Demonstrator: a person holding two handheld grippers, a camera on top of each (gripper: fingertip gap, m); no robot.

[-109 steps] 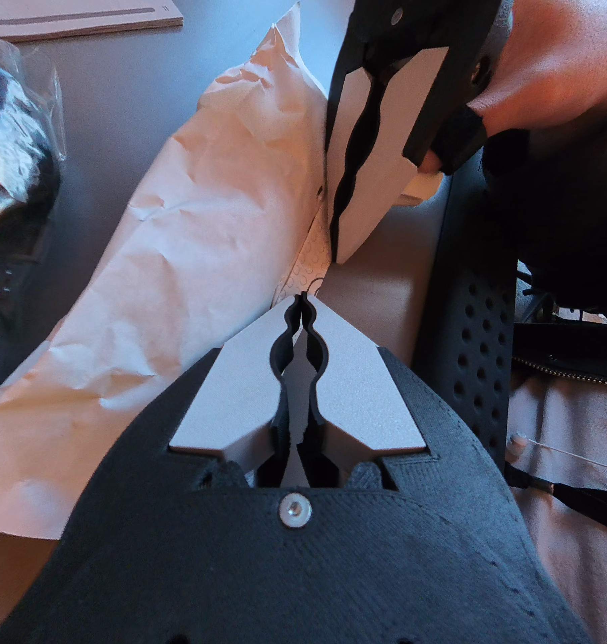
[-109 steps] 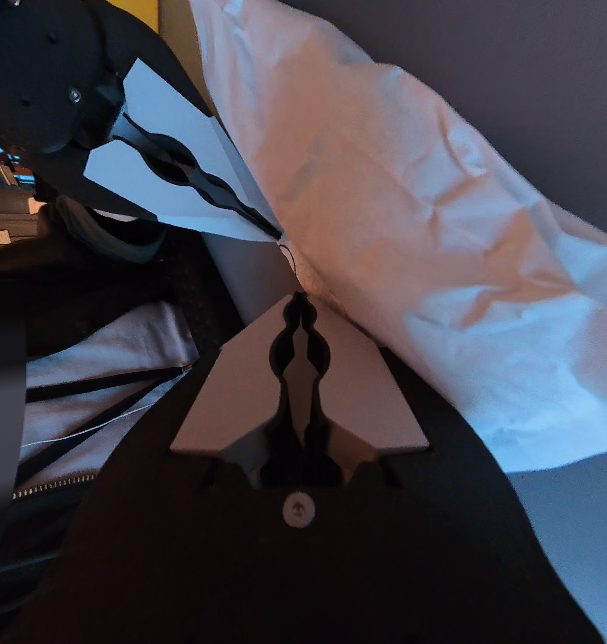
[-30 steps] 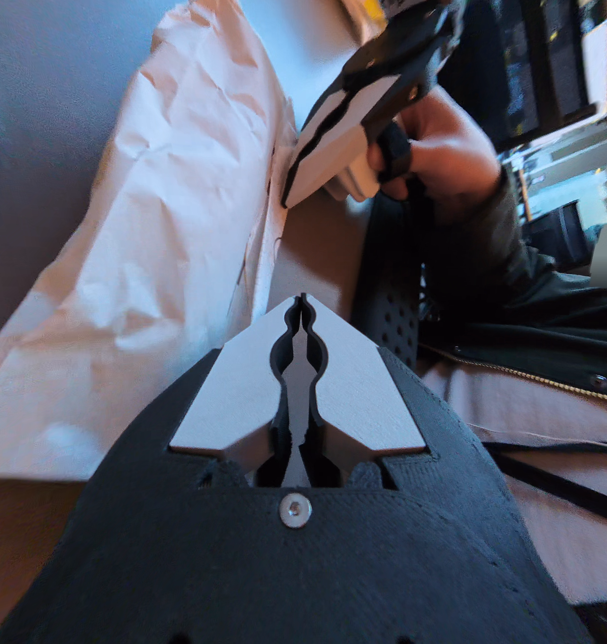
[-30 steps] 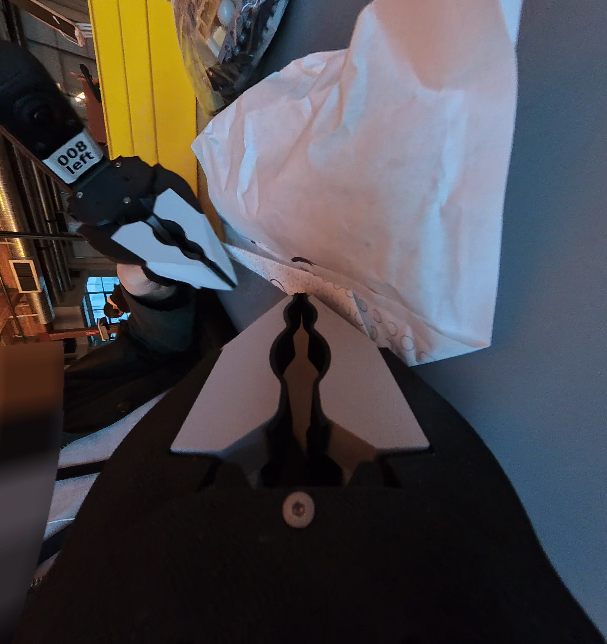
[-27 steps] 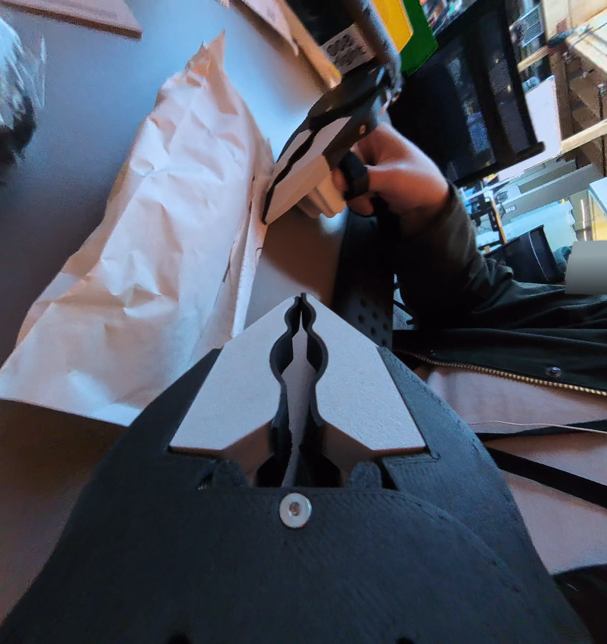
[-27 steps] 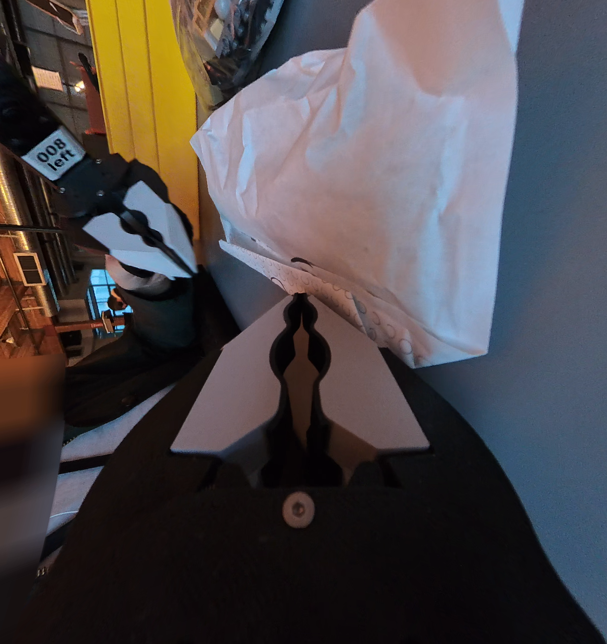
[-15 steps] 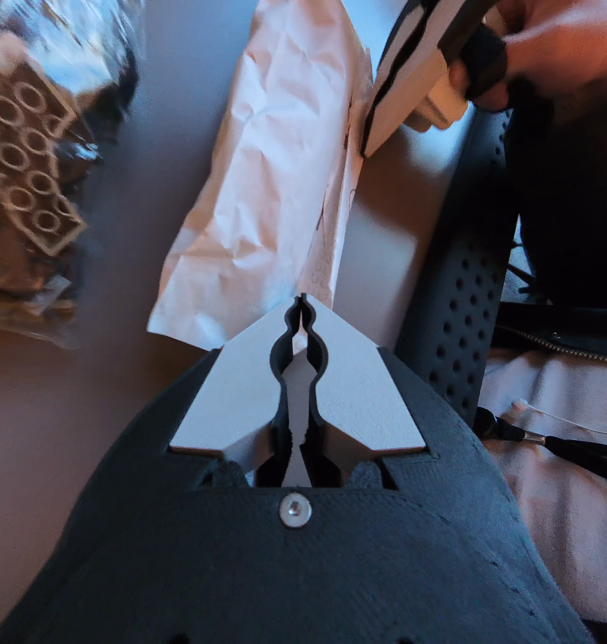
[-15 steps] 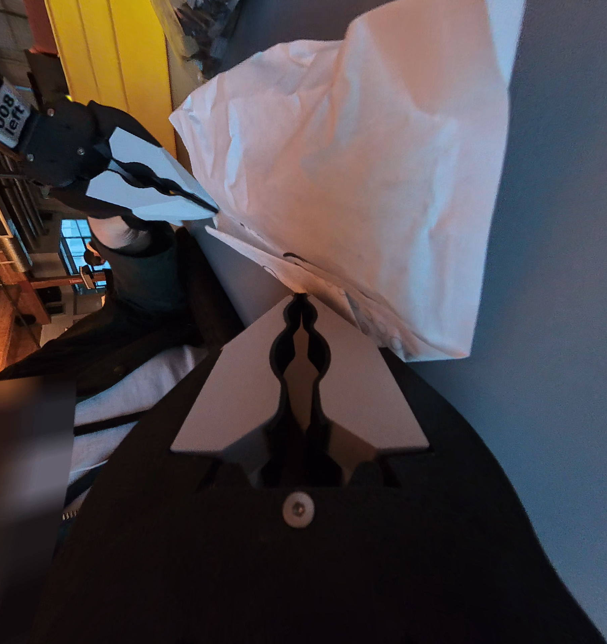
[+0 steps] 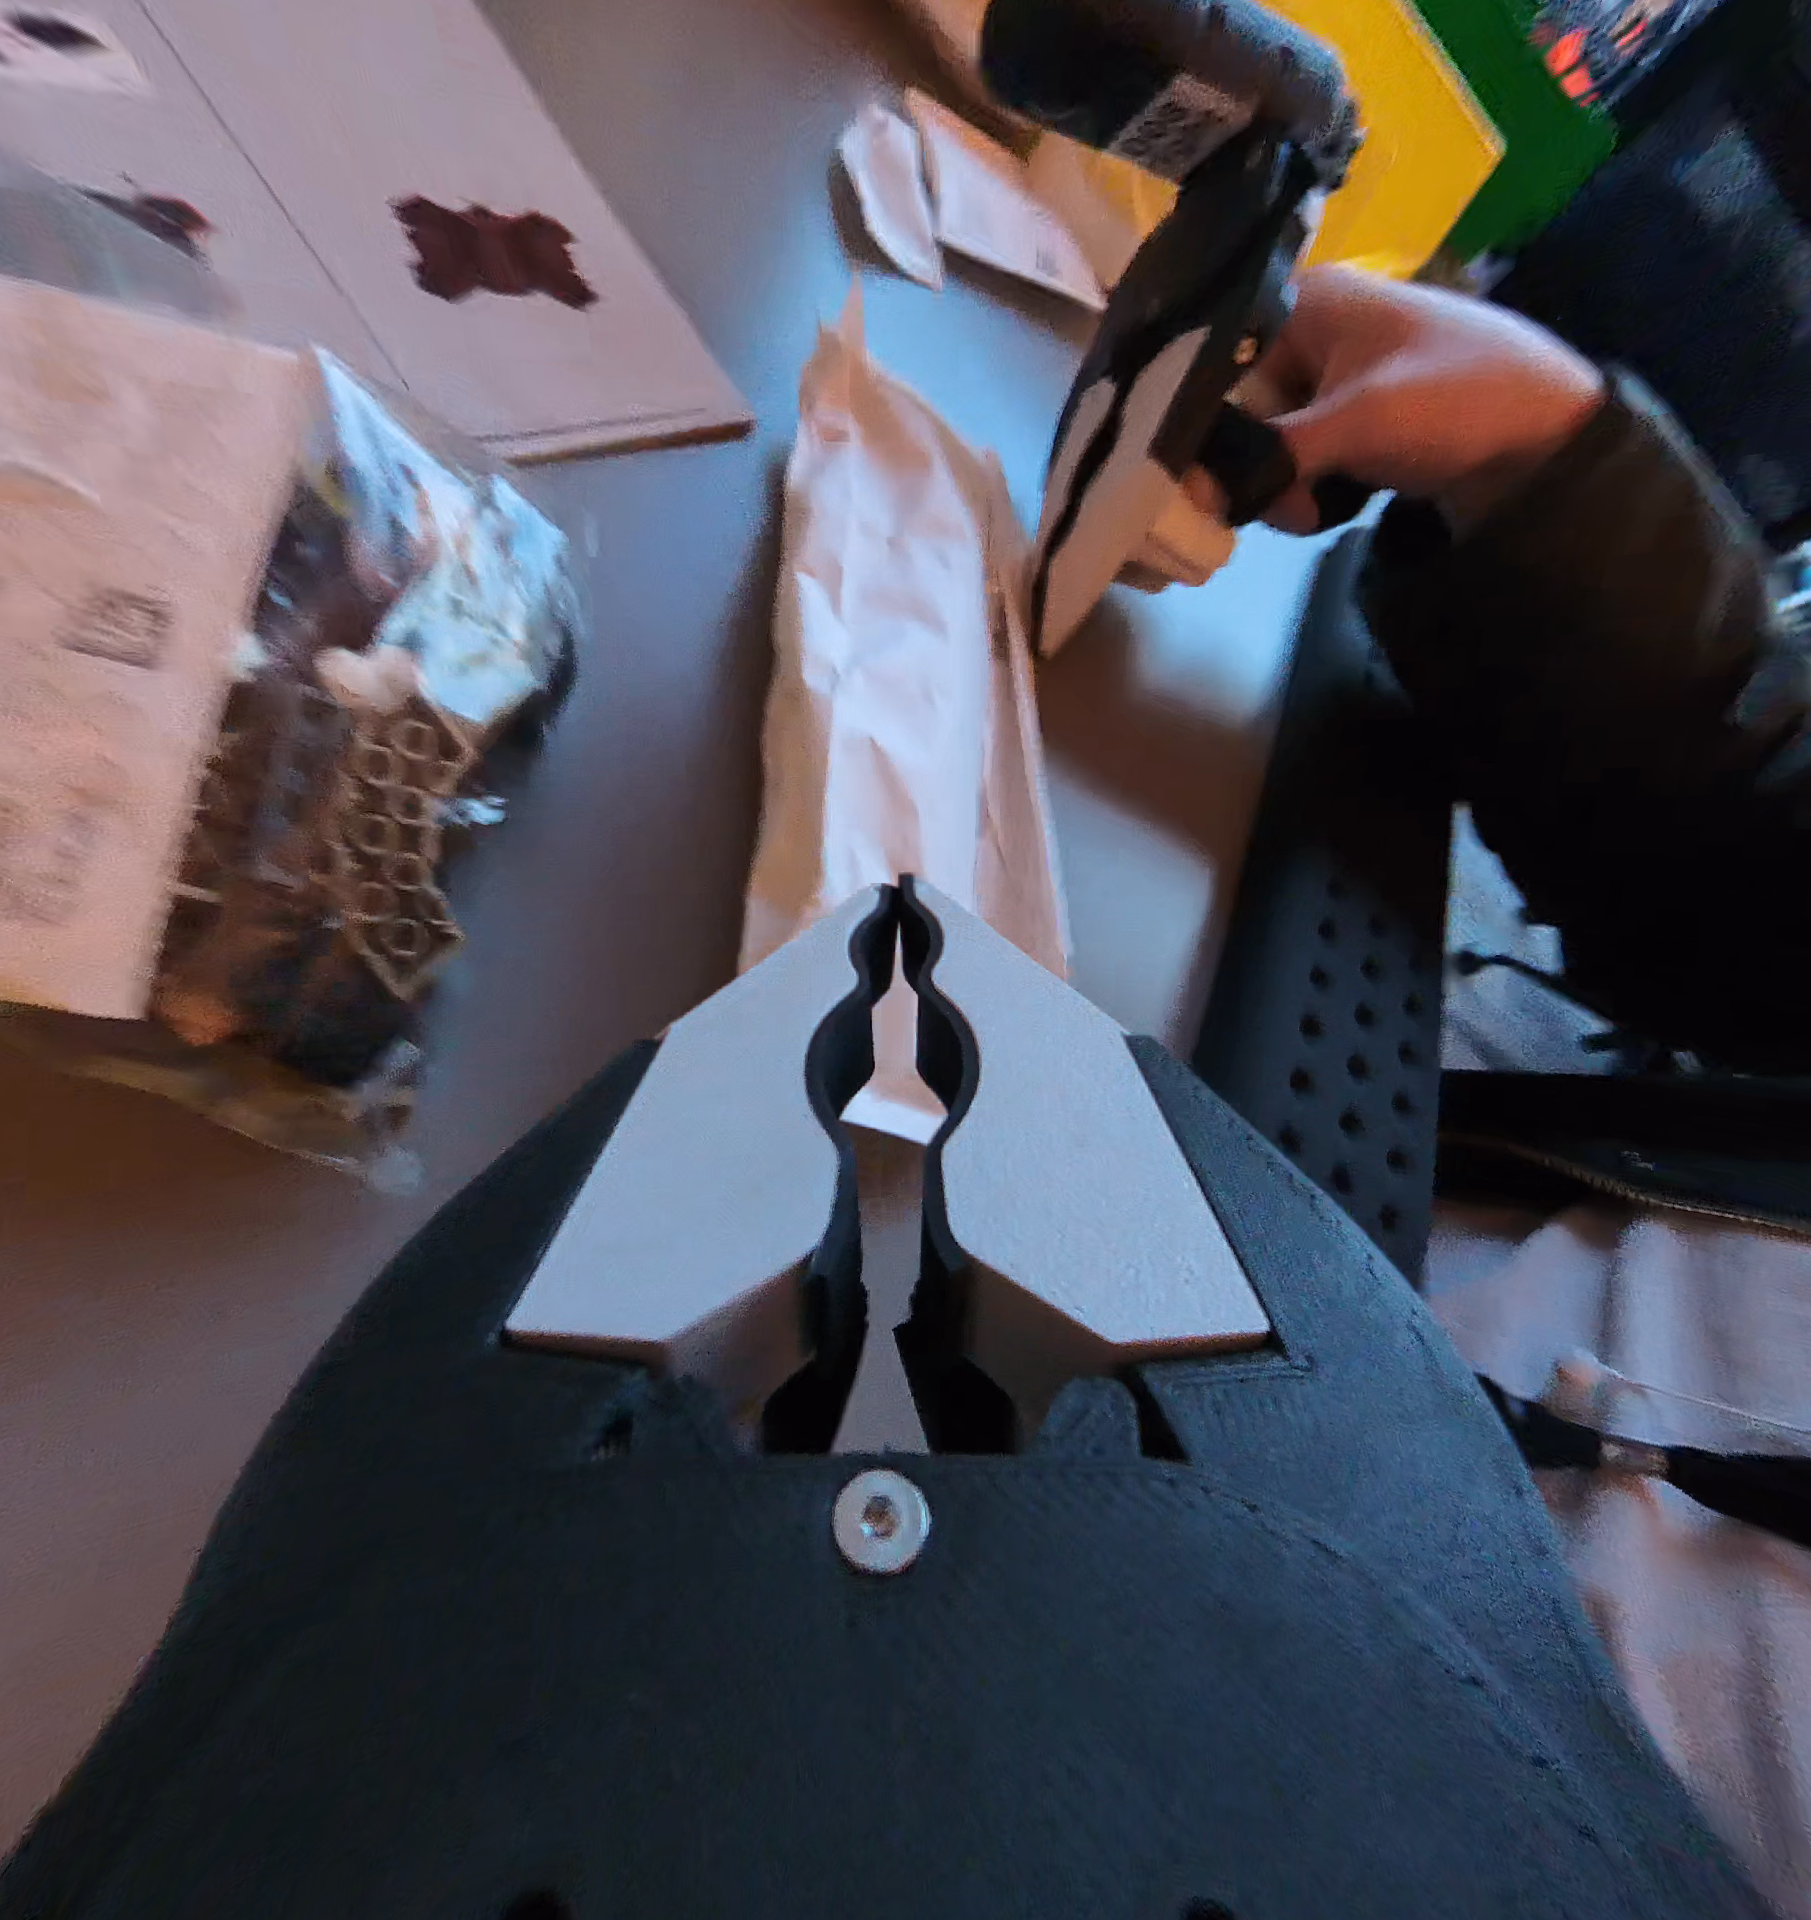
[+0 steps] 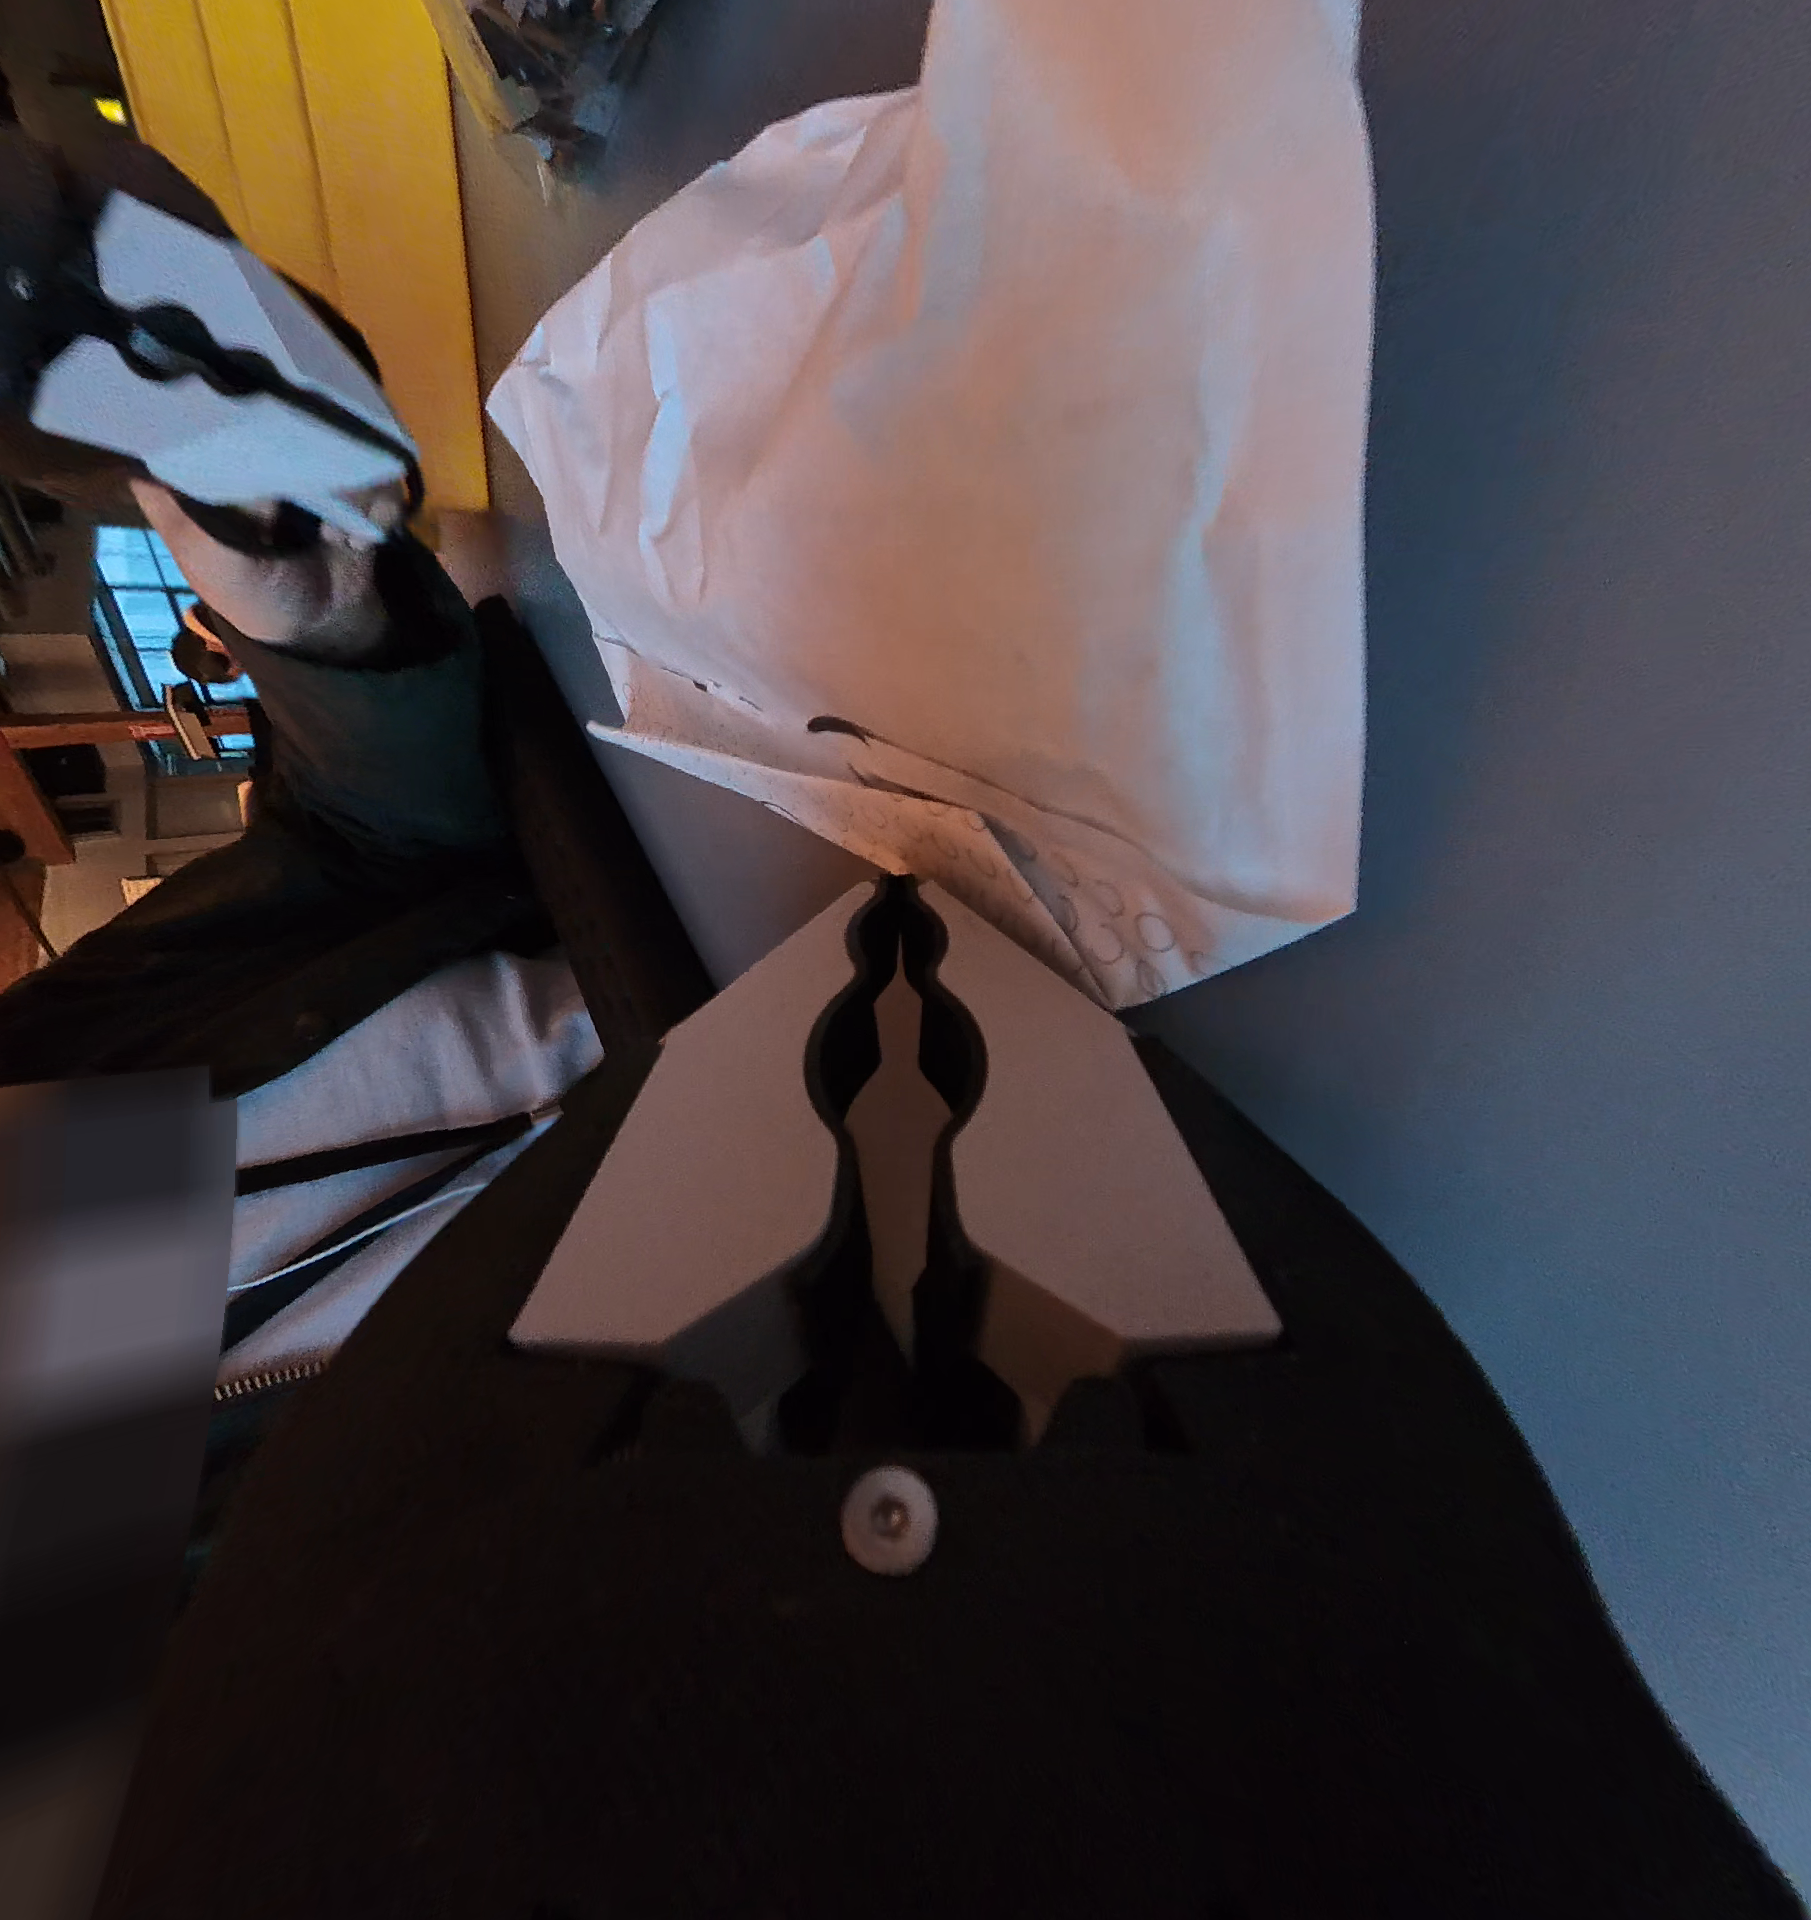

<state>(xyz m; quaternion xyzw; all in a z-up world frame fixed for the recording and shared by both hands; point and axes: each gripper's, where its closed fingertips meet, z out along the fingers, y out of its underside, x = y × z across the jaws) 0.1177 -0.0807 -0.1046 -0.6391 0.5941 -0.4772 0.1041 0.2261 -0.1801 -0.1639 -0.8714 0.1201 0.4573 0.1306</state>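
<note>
My right tool (image 10: 899, 883) pinched shut on the crumpled white paper bag's (image 10: 984, 468) lower edge at frame centre, my left tool (image 9: 899, 883) closed, empty, above the grey desk (image 9: 620, 727), bag straight ahead.

Take the paper bag (image 9: 896, 665) on the table (image 9: 620, 790) as your landmark. In your left wrist view, the packet of bricks (image 9: 361, 790) lies to its left, the flat cardboard sheet (image 9: 444, 239) behind that. Your right gripper (image 9: 1046, 613) meets the bag's right edge; your left gripper (image 9: 899, 883) sits before its near end.
</note>
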